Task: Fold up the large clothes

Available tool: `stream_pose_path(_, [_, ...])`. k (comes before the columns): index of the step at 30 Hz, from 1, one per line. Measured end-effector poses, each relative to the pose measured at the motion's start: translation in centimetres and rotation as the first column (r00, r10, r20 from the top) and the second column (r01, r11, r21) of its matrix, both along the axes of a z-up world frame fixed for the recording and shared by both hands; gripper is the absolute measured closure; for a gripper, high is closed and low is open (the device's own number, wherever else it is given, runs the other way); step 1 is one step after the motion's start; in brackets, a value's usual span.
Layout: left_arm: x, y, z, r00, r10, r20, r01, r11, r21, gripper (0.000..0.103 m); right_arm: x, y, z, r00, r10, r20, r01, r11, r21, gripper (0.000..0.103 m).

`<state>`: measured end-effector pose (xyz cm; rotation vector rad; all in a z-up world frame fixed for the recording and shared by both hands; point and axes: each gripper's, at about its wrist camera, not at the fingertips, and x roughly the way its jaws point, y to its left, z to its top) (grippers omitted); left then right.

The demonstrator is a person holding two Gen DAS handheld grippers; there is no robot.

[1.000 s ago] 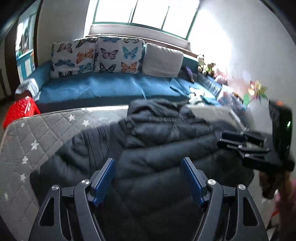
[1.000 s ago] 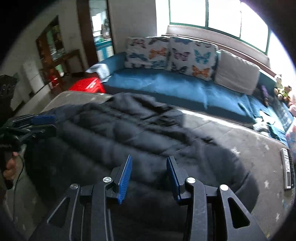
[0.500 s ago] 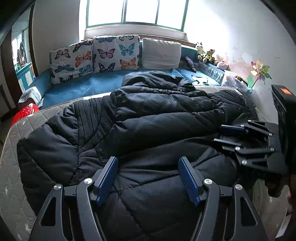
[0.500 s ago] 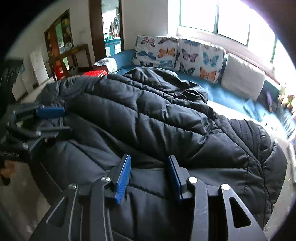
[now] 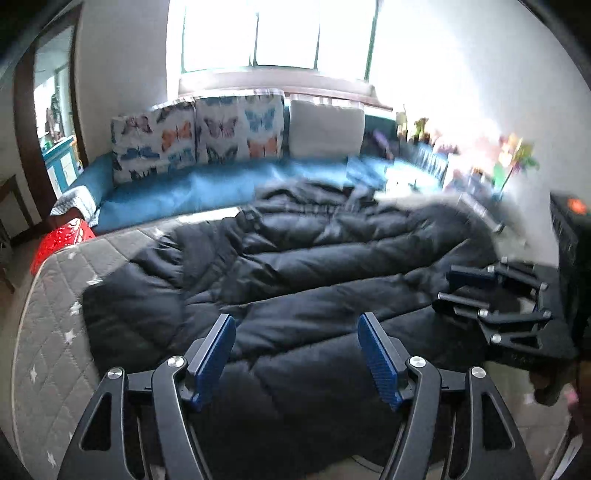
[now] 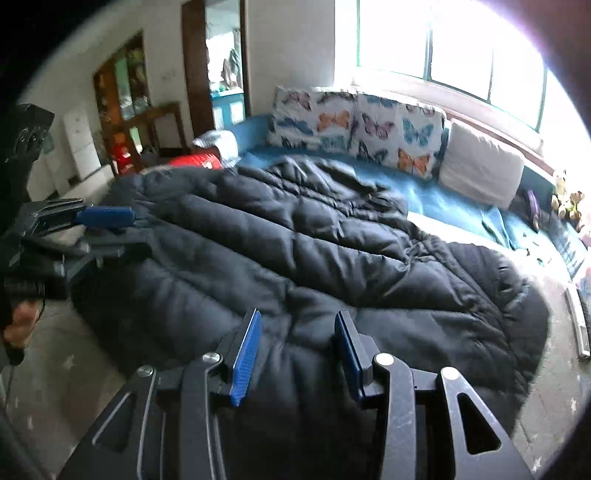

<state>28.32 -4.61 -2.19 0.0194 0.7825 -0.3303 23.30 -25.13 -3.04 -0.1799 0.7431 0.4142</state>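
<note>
Black puffer jacket (image 5: 314,280) spread wide and rumpled over grey star-quilted mattress (image 5: 48,332), filling the middle of both views. At bottom centre of the left wrist view, left gripper (image 5: 297,354), blue pads well apart, nothing between them, hovering over the jacket's near hem. At bottom centre of the right wrist view, right gripper (image 6: 295,350), likewise parted and holding nothing, above the near edge of the jacket. At the right edge of the left view, the right gripper again, seen side-on over the jacket's edge; at the left edge of the right view, the left gripper likewise. Beyond the mattress, at left middle, red plastic basket (image 5: 62,240) beside its corner. Farther back, blue sofa (image 5: 207,188) across the frame, with butterfly cushions (image 5: 199,136) and plain white cushion (image 5: 325,129) against its back. At the right, small toys (image 6: 567,201) and colourful pinwheel (image 5: 517,155), blurred. At top, bright window (image 5: 273,33); at upper left of the right view, doorway (image 6: 221,70) and wooden cabinet (image 6: 125,96).
</note>
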Motion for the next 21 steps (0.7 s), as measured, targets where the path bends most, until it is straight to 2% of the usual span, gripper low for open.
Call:
stream_pose_path(2, [-1.1, 0.8, 0.3, 1.0, 0.006, 0.001, -0.006, 1.0, -0.031, 0.03, -1.3, 0.0, 0.0, 1.0, 0.013, -0.009, -0.013, 1.0, -0.006, 0.058])
stream_pose_path(4, [-2.0, 1.5, -0.3, 1.0, 0.025, -0.007, -0.025, 1.0, -0.014, 0.03, -2.4, -0.1, -0.3, 0.999, 0.026, -0.037, -0.026, 0.999, 0.02, 0.058])
stream_pose_path(9, [-1.9, 2.6, -2.5, 0.997, 0.04, -0.063, -0.043, 0.998, -0.047, 0.031, -3.2, 0.4, -2.6, 0.999, -0.001, -0.043, 0.0, 0.999, -0.032, 0.057])
stream_pose_path(13, [-1.6, 2.3, -3.7, 0.996, 0.039, -0.077, -0.04, 0.999, -0.012, 0.031, -2.8, 0.7, -3.6, 0.999, -0.016, -0.046, 0.014, 0.999, -0.045, 0.057])
stream_pose_path(16, [-1.8, 2.1, -3.5, 0.997, 0.033, -0.068, -0.032, 0.999, 0.014, 0.031, -3.2, 0.4, -2.7, 0.998, -0.005, -0.061, 0.004, 1.0, -0.024, 0.057])
stream_pose_path(21, [-1.8, 4.1, -0.7, 0.997, 0.067, -0.025, -0.068, 0.997, -0.031, 0.03, -2.3, -2.9, 0.2, 0.996, -0.065, -0.066, 0.068, 0.997, 0.048, 0.057])
